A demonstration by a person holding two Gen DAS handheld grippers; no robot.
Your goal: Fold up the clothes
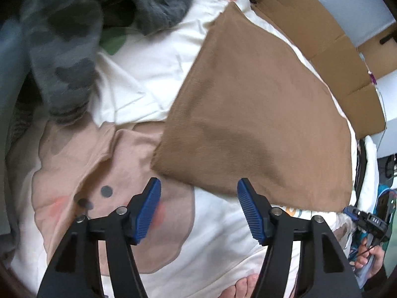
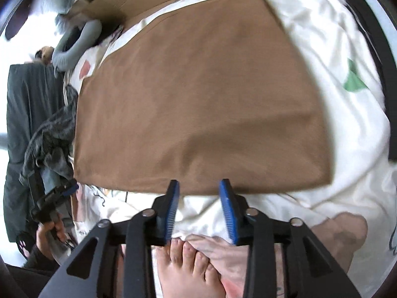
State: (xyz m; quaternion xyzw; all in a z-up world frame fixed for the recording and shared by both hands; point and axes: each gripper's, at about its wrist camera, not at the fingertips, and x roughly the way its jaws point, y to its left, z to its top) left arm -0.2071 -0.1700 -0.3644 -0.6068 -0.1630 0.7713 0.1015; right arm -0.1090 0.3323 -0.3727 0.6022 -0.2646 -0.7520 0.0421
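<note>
A brown garment [image 1: 248, 114], folded into a flat rectangle, lies on the white patterned bedding [image 1: 148, 74]. My left gripper [image 1: 199, 186] hovers over its near left corner, open, with nothing between the blue pads [image 1: 148, 211]. In the right wrist view the same brown garment [image 2: 198, 99] fills the middle. My right gripper [image 2: 199, 183] stands open at its near edge, the fingertips just overlapping the hem and no cloth between them. Each gripper also shows small in the other's view, in a person's hand: the right gripper [image 1: 352, 211] and the left gripper [image 2: 69, 190].
A grey camouflage fleece garment [image 1: 62, 49] lies at the far left and a pale pink garment [image 1: 99, 173] beside the brown one. Flattened cardboard [image 1: 322, 37] lines the bed's far side. A bare foot [image 2: 188, 268] rests under the right gripper. Dark clothes [image 2: 49, 136] are piled at the left.
</note>
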